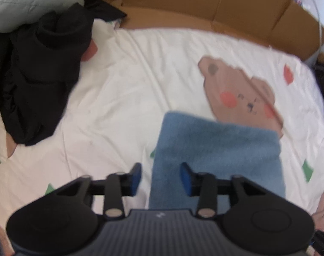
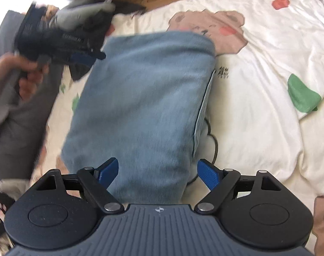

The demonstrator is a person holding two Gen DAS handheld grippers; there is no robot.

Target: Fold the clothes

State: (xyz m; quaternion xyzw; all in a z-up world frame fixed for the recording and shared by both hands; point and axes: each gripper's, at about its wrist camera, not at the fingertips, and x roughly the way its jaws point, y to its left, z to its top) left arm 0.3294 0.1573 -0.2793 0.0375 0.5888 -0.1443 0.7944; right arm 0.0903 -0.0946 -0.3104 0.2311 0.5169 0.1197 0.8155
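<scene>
1. On the white cartoon-print bedsheet lies a folded blue garment, fleecy-looking, a neat rectangle; its far edge overlaps a brown bear print on the sheet.
2. Right wrist view: same blue garment fills the centre, long axis running away from the camera, lighter hem or inner layer showing along its right side. Dark cable pokes out from under that side.
3. Left gripper: blue-padded jaws spread, nothing between them, hovering over the near left edge of the garment; left pad over bare sheet, right pad over blue fabric. Touching or not, cannot tell.
4. Right gripper: jaws spread wide, empty, straddling the near end of the garment; contact cannot be told.
5. Right view also catches the left gripper from the side, blurred, held level by a hand wrapped round its grip, up at the garment's far left corner.
6. Black clothing pile sits crumpled at the sheet's left side, well apart from the blue garment; a grey-green puffy item lies behind it.
7. Cardboard panels stand along the bed's far edge.
8. Sheet prints: green leaf shapes, red flower.
9. Both views motion-blurred.
</scene>
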